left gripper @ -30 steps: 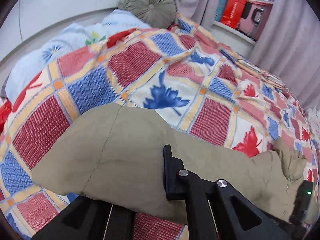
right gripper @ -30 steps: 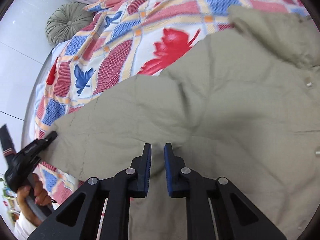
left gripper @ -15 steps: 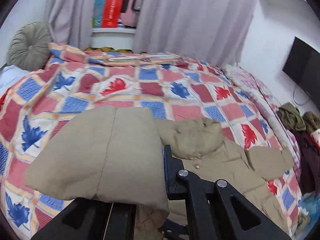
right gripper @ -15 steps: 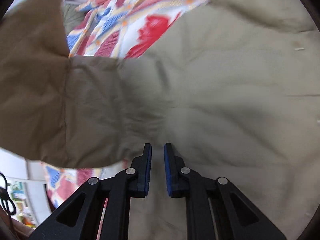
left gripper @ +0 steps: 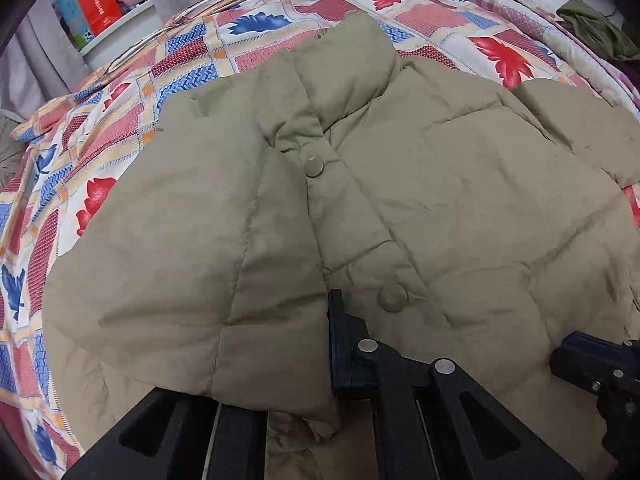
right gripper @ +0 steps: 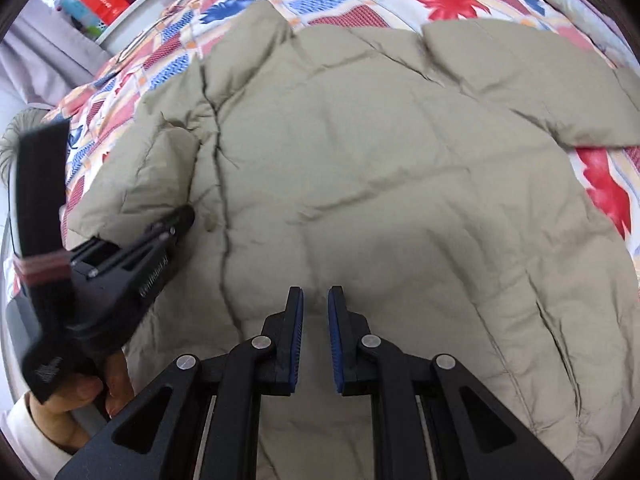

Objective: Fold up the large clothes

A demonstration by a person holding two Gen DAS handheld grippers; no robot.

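A khaki puffer jacket (left gripper: 440,200) lies front-up on the bed, collar toward the far side, snap buttons down its middle; it also fills the right wrist view (right gripper: 380,160). Its left sleeve (left gripper: 192,272) is folded over the front and drapes over my left gripper (left gripper: 320,344), which is shut on the sleeve; only the right finger shows. The left gripper also shows in the right wrist view (right gripper: 176,220), pinching the sleeve. My right gripper (right gripper: 315,320) rests on the jacket's lower front, jaws a narrow gap apart with a small fold of fabric between the tips; it also appears at the left wrist view's right edge (left gripper: 588,364).
The patchwork quilt (left gripper: 100,120) with red and blue leaves covers the bed. A windowsill with a red box (left gripper: 96,0) and grey curtains stand beyond the far side. Dark green clothes (left gripper: 596,28) lie at the far right. A round cushion (right gripper: 12,140) is at the left.
My left gripper has carried the sleeve from out over the quilt across onto the jacket's front. The right gripper has stayed low on the jacket.
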